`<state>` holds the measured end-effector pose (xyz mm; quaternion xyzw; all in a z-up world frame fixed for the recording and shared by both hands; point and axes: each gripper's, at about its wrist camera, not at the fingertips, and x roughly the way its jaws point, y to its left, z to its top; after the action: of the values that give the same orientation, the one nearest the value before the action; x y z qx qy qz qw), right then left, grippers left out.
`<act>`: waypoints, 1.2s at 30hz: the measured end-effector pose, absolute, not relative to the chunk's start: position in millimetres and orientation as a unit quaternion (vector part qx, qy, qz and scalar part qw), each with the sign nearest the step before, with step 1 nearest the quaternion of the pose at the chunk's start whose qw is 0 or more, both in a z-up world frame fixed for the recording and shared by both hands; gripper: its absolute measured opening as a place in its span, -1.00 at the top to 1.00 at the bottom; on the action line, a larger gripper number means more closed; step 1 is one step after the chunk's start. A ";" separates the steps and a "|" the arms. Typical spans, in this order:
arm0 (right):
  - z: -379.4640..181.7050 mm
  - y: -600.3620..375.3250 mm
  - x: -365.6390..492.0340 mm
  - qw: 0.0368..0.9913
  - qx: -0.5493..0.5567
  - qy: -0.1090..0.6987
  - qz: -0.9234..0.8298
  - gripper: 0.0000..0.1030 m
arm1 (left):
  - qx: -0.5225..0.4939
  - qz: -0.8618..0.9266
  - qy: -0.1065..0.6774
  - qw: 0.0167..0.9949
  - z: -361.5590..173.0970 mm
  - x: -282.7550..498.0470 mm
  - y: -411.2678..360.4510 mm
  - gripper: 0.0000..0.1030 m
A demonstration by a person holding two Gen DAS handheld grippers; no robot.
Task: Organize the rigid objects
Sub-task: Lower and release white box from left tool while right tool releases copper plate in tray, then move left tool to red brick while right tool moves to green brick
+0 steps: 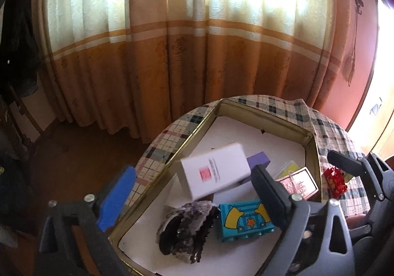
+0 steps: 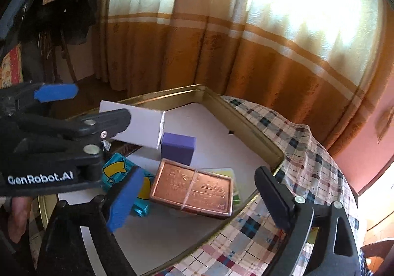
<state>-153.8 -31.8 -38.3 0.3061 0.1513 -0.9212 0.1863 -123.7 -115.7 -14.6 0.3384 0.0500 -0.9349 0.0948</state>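
Note:
A gold-rimmed tin tray [image 1: 197,126] [image 2: 248,126] lined in white sits on a plaid cloth. A white box [image 1: 214,170] [image 2: 140,126] lies tilted in it, one end over a purple block [image 1: 258,159] [image 2: 177,148]. Near them are a dark rough stone [image 1: 187,231], a turquoise toy brick [image 1: 246,223] [image 2: 115,170] and a copper tin [image 1: 298,182] [image 2: 194,186] with a rubber band around it. My left gripper [image 1: 192,196] stands open over the stone and box, touching neither. My right gripper [image 2: 199,198] is open astride the copper tin, pads clear of it.
A red toy piece [image 1: 336,181] lies on the plaid cloth [image 2: 307,153] outside the tray's right wall. A yellow-green card [image 2: 227,172] sticks out from under the copper tin. Orange and cream curtains [image 1: 172,42] hang behind the table, with dark wooden floor [image 1: 86,143] to the left.

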 end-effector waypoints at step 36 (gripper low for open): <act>-51.4 173.5 -139.7 0.026 0.338 -0.010 -0.941 -0.81 | 0.332 -0.943 0.014 0.037 -12.2 -118.1 4.6 -0.99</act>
<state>-139.7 173.5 -51.4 0.3385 -0.0100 -0.9406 0.0257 -118.1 4.6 -12.2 0.3315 0.0143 -0.9426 0.0369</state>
